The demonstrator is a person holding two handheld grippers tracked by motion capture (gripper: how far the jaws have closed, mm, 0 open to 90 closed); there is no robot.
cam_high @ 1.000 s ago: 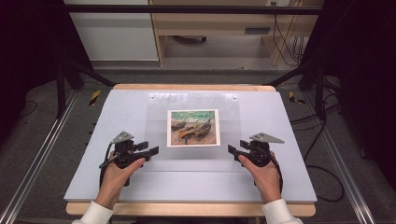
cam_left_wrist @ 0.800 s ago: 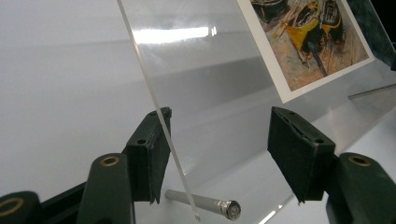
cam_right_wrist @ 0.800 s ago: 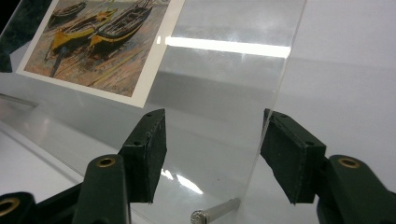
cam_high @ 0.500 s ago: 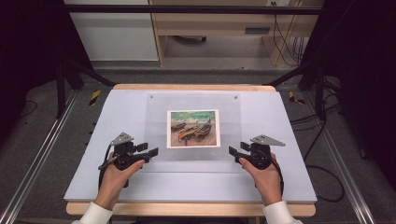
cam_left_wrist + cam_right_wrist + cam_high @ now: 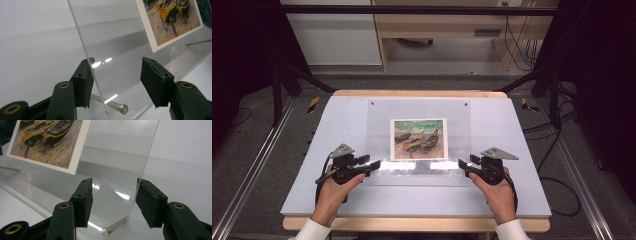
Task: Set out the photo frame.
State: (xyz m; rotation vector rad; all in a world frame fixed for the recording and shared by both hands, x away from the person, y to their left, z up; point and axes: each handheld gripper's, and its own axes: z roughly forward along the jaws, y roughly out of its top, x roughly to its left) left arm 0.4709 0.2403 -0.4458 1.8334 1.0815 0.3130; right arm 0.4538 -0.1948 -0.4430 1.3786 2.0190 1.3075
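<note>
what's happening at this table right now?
A person holds tongs in each hand at the near corners of a clear acrylic sheet covering a boat picture. The left tongs and right tongs both straddle the sheet's edge near metal pins, jaws just closing but not yet clamped. The sheet's near edge looks slightly lifted.

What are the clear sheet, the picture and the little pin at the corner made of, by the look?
Clear sheet: likely acrylic, possibly glass; transparent, glossy, with a pale cut edge and sharp glare. Picture: printed paper or card, matt, white border around painted boats. Pin: metal, silvery and polished, with a round flat head that catches the light.
</note>
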